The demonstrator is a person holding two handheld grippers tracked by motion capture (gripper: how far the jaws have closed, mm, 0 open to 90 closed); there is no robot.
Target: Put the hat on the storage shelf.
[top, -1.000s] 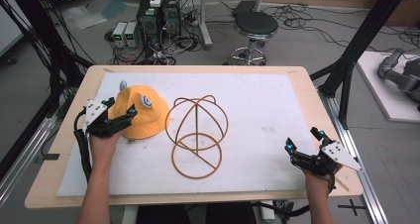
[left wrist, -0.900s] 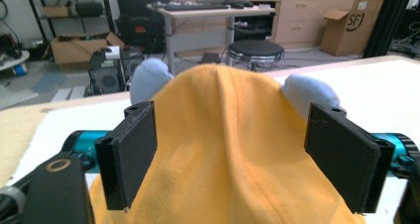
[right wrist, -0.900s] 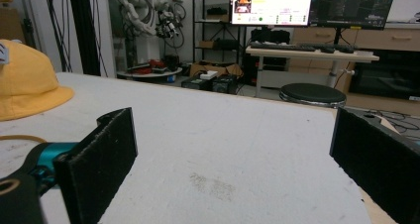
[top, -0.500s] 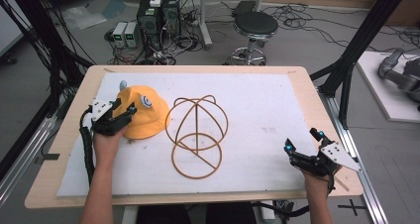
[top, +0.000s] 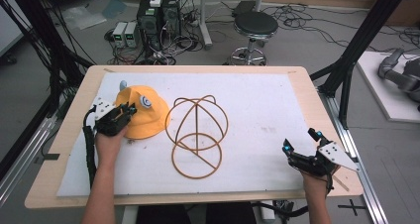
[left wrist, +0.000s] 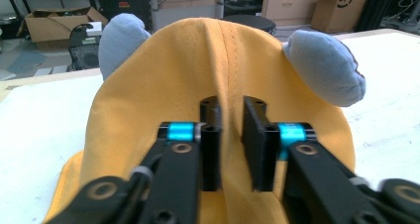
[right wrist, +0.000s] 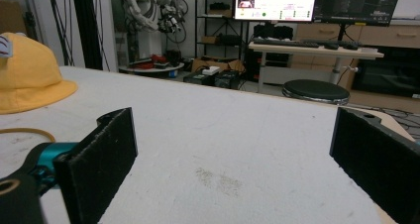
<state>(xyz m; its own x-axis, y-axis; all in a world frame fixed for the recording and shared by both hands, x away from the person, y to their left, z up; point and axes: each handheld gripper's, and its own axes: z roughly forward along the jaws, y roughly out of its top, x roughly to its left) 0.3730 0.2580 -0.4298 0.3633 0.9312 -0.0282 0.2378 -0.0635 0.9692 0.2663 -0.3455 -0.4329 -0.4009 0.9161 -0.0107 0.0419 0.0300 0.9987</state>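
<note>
The left tool (left wrist: 231, 122) pinches a fold of the yellow hat (top: 143, 117). The hat is not yet on the wire stand (top: 196, 135). The right tool (top: 303, 145) waits wide open, holding nothing.

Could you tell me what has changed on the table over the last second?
Very little. The left gripper has crept slightly forward onto the yellow hat, and its jaws now pinch a fold of the fabric at the crown seam. The hat itself has barely shifted. The wire hat frame has stayed put, and the right gripper has stayed open and idle near the table's right front corner.
</note>
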